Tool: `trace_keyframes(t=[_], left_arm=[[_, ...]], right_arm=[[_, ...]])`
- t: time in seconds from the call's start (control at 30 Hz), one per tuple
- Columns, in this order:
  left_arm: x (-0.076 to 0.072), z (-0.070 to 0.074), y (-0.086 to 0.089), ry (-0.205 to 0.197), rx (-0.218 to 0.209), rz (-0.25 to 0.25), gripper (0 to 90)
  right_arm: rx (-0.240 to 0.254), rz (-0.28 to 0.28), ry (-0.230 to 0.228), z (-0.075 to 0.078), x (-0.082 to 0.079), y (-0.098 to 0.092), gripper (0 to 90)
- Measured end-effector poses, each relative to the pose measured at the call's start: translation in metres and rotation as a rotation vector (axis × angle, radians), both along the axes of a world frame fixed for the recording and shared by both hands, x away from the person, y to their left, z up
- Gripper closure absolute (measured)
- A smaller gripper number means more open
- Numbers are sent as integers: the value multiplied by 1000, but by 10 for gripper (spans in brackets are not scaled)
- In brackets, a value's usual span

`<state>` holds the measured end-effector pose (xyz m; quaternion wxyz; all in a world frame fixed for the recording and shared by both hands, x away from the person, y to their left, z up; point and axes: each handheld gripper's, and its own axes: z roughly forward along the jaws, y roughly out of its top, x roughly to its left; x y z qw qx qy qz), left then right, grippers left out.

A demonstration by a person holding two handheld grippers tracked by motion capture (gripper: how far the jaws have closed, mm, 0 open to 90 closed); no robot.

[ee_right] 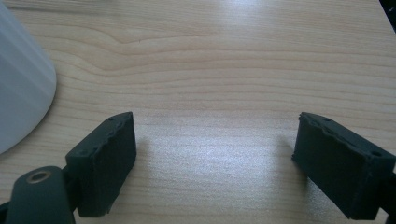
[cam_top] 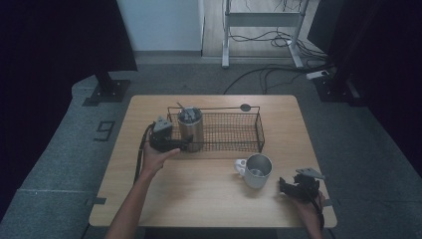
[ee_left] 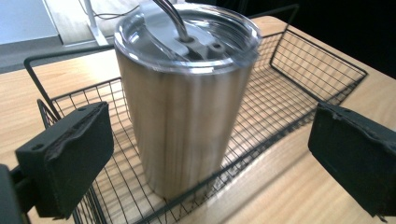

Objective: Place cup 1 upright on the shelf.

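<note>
Resting low near the front right corner of the light wooden tabletop [cam_top: 199, 199], the right claw [cam_top: 293, 188] has its jaws spread wide with bare wood between them, holding nothing. Just to its left stands a white mug with a shiny metal inside [cam_top: 257, 171], handle turned to the left, apart from that claw.

Farther in, the left claw [cam_top: 175, 144] sits at the front left corner of the black wire basket [cam_top: 249, 130]. In the left gripper view its black pads [ee_left: 70, 158] stand wide on either side of the brushed steel tumbler with a clear lid and metal straw [ee_left: 182, 116], and neither pad touches it. The tumbler stands upright inside the basket, at its left end, close to the front wire wall.

By my reading, the step in hand is either reaching for the tumbler or letting go after setting it down; the pictures do not settle which. If it is a grasp, the next move calls for closing evenly on the smooth wall above the basket rim, then lifting straight up to clear the wire.
</note>
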<state>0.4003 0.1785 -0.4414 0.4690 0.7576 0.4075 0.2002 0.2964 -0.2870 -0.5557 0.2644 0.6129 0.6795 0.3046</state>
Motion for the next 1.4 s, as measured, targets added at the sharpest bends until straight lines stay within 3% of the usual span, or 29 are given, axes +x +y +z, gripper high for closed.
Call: trace_keyframes(t=[0.33,0.73,0.9,1.17,1.4], left_arm=[[-25,-6,6,-1,-5,-22,17],[-58,-27,13,7,2,-23,43],[-70,-43,18,37,0,-21,57],[-74,-58,19,83,7,-21,71],[-76,-64,19,93,17,-22,73]], right_arm=[[0,0,0,0,0,0,127],[0,0,0,0,0,0,127],[0,0,0,0,0,0,127],[0,0,0,0,0,0,127],[0,0,0,0,0,0,127]])
